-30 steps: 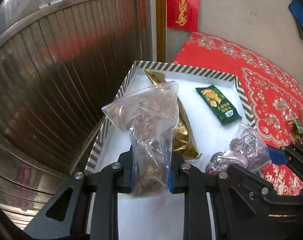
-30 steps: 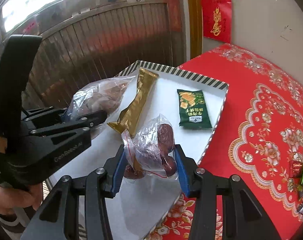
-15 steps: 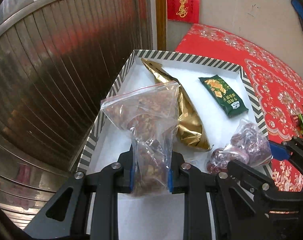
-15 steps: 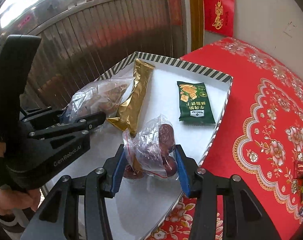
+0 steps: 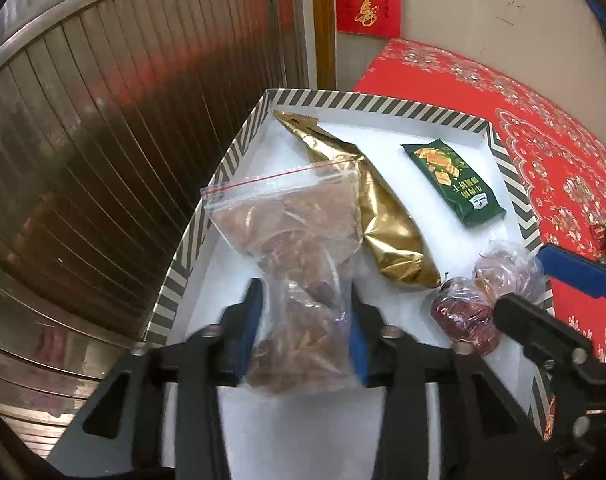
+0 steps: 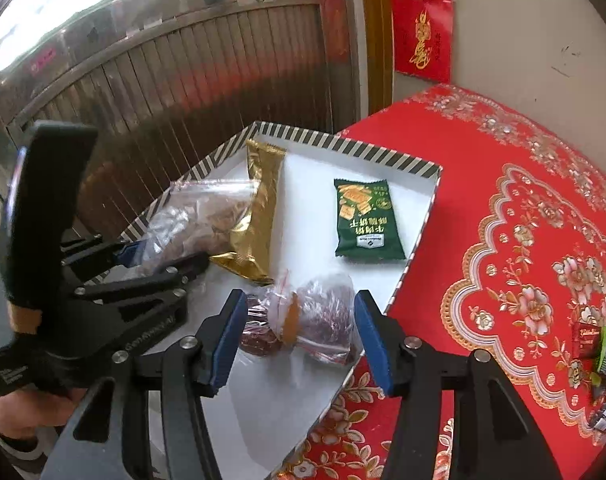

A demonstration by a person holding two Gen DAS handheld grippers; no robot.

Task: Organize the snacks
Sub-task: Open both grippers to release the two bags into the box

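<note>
Left wrist view: left gripper (image 5: 303,328) just opening, pads parting from the zip bag of brown snacks (image 5: 299,264), bag lying between them in the striped-rim tray (image 5: 219,168), beside the gold packet (image 5: 383,216).

Right wrist view: right gripper (image 6: 301,334) likewise widening, pads standing clear of the bag of red dates (image 6: 303,320), resting near the tray's edge, green packet (image 6: 365,220) lying farther back.

Ribbed metal shutter (image 5: 123,140), grey wall (image 6: 523,32), red floral tablecloth (image 6: 523,240).
</note>
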